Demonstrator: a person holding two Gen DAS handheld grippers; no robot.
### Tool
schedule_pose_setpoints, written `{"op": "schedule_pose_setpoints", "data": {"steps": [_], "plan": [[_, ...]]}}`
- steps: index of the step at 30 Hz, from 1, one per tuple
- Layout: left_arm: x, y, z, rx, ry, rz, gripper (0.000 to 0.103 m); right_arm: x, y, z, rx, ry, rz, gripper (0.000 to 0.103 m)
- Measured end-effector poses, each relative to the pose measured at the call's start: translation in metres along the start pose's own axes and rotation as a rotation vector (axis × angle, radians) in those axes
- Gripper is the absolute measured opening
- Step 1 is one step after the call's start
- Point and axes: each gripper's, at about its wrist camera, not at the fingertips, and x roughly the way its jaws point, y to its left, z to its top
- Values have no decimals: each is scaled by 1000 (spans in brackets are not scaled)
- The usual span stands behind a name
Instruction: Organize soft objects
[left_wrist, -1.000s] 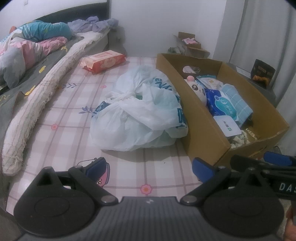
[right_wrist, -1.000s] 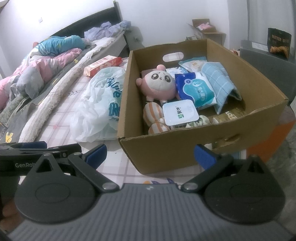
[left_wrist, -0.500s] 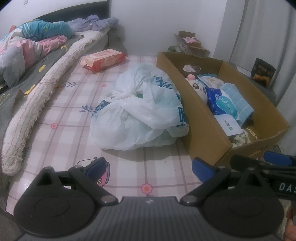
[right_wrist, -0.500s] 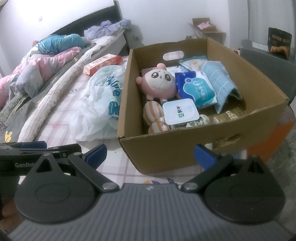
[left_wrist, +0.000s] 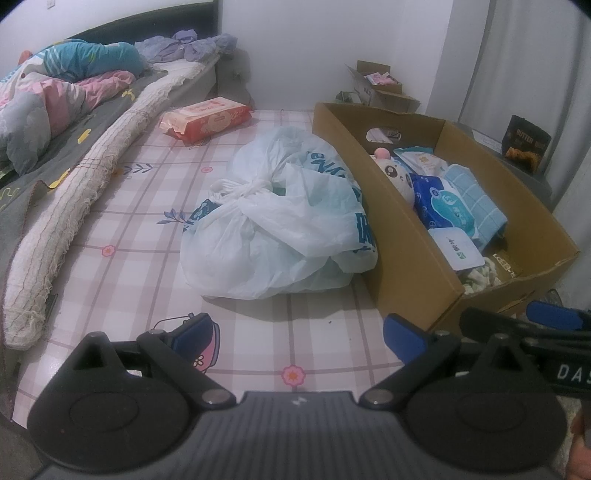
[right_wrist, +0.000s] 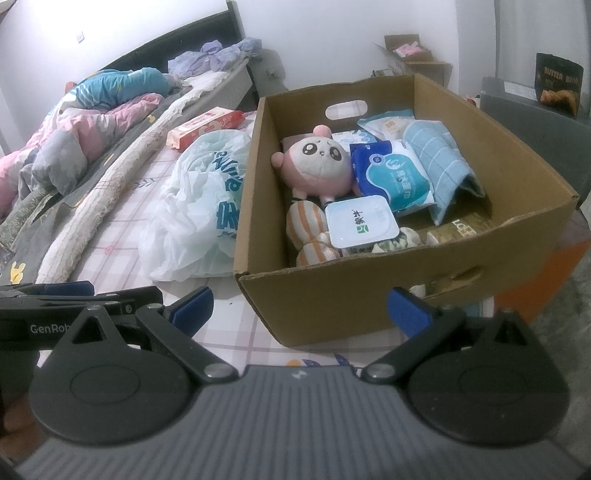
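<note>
A cardboard box (right_wrist: 424, 295) stands on the checked bed sheet (left_wrist: 122, 258). It holds a pink plush toy (right_wrist: 317, 170), a striped plush (right_wrist: 308, 227), a blue tissue pack (right_wrist: 391, 177), a blue checked towel (right_wrist: 439, 162) and a white tub (right_wrist: 360, 221). The box also shows in the left wrist view (left_wrist: 402, 258). A tied white plastic bag (left_wrist: 280, 229) lies left of the box. My left gripper (left_wrist: 295, 332) is open and empty, in front of the bag. My right gripper (right_wrist: 299, 308) is open and empty, in front of the box's near wall.
A red wipes pack (left_wrist: 207, 118) lies further back on the sheet. A long cream bolster (left_wrist: 74, 206) and a rumpled quilt (left_wrist: 44, 103) lie at the left. A small open carton (left_wrist: 380, 85) stands at the back wall. A dark snack bag (right_wrist: 557, 85) stands on a grey unit at the right.
Both grippers stay open and nearly still. The views shift only slightly.
</note>
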Motion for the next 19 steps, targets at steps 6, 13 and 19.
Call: {"op": "schedule_pose_setpoints", "data": {"steps": [6, 13, 19], "plan": [[0, 0, 0, 0, -1, 1, 99, 1, -1, 1, -1, 0, 2, 101], [0, 0, 0, 0, -1, 1, 99, 1, -1, 1, -1, 0, 2, 101], [0, 0, 0, 0, 0, 1, 99, 1, -1, 1, -2, 0, 2, 101]]}}
